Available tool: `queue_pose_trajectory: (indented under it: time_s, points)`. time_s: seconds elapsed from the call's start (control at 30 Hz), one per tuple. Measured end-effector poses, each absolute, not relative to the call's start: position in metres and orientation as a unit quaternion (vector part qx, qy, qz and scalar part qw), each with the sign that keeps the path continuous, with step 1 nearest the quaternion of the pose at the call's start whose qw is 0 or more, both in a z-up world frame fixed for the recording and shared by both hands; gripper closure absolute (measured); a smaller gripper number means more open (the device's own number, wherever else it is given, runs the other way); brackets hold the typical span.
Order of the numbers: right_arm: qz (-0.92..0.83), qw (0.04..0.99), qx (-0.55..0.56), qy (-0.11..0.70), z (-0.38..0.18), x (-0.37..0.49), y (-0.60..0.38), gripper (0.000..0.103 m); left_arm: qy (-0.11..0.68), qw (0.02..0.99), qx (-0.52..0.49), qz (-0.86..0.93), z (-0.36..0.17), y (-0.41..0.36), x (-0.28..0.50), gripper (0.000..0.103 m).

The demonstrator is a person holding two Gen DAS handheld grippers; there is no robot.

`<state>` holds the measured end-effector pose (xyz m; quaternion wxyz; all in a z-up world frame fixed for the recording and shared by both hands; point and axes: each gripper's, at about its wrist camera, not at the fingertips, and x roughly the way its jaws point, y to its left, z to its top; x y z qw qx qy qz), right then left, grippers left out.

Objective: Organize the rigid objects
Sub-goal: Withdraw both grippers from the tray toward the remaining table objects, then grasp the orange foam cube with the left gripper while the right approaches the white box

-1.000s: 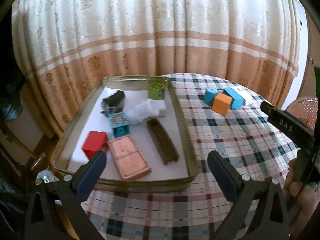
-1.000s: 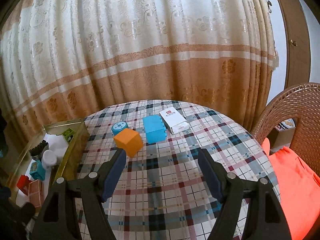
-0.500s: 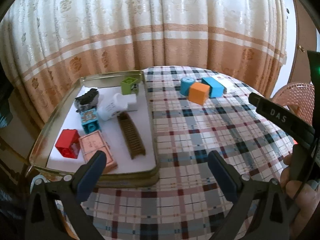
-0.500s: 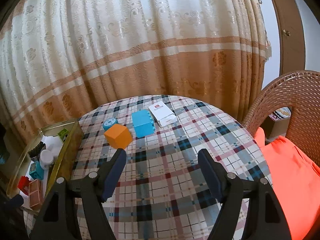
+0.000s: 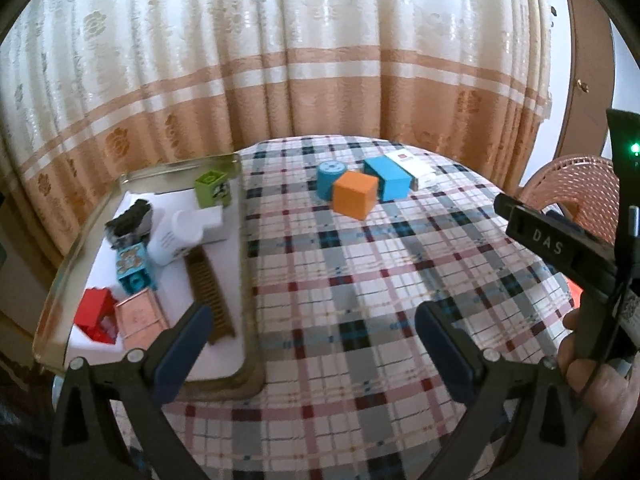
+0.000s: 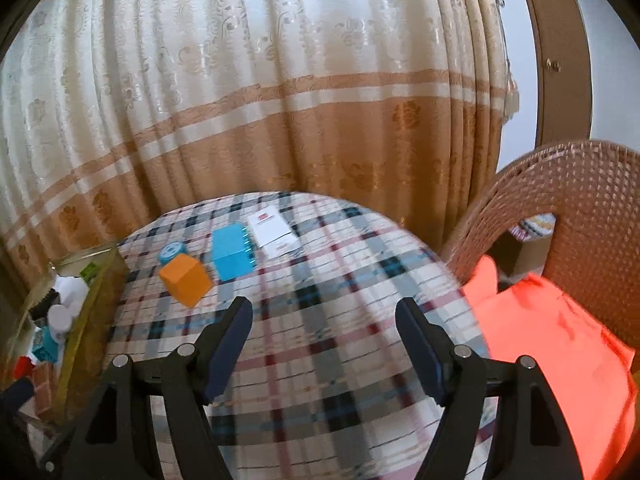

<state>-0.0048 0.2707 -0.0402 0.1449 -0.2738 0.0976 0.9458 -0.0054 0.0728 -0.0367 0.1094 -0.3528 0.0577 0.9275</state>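
the rigid objects are split in two lots. most already lie in the shallow gold-rimmed metal tray [image 5: 239,264] at the left edge of the round surface with the plaid cloth [image 5: 360,280]: a red plastic block [image 5: 94,314], a pink rectangular tin [image 5: 140,318], a small teal patterned cube [image 5: 134,268], a white bottle lying on its side [image 5: 176,236], a brown ridged comb-like strip [image 5: 208,292], a green cube [image 5: 212,189] and a dark object i cannot identify. four things sit outside it, clustered toward the far side: an orange cube [image 5: 355,195], touching a blue round cylinder [image 5: 330,174] and a bright blue box [image 5: 387,178], with a flat white card box [image 5: 412,166] just beside that.

both tongs are spread and hold nothing: the left tongs [image 5: 308,336] hang over the bare cloth beside the tray, the right tongs [image 6: 324,336] over the cloth short of the cluster, aimed to the right of it.

i'd judge the step in hand is the reach for the next loose piece. the orange cube is nearest; the next move calls for carrying the tongs forward, straddling that cube alone without nudging its neighbours, then pinching it.
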Motion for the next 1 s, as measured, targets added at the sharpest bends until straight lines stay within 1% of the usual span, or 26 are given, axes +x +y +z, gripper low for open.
queue_pose_trajectory:
  time_s: [0.23,0.57,0.77,1.0]
  points:
    - [0.945,0.152,-0.278,0.086,-0.041,-0.016,0.286,0.027,0.053,0.113,-0.368,0.922,-0.042,0.09,-0.026,0.001]
    - [0.938,0.133,-0.294,0.123,-0.047,-0.028,0.298,0.027,0.048,0.104,-0.386,0.915,-0.051,0.105,-0.059,0.001]
    - [0.94,0.129,-0.292,0.119,-0.047,-0.037,0.301,0.027,0.043,0.099,-0.382,0.918,-0.049,0.116,-0.086,0.001]
    - [0.931,0.12,-0.309,0.149,-0.053,-0.045,0.313,0.027,0.048,0.091,-0.388,0.916,-0.051,0.132,-0.117,0.001]
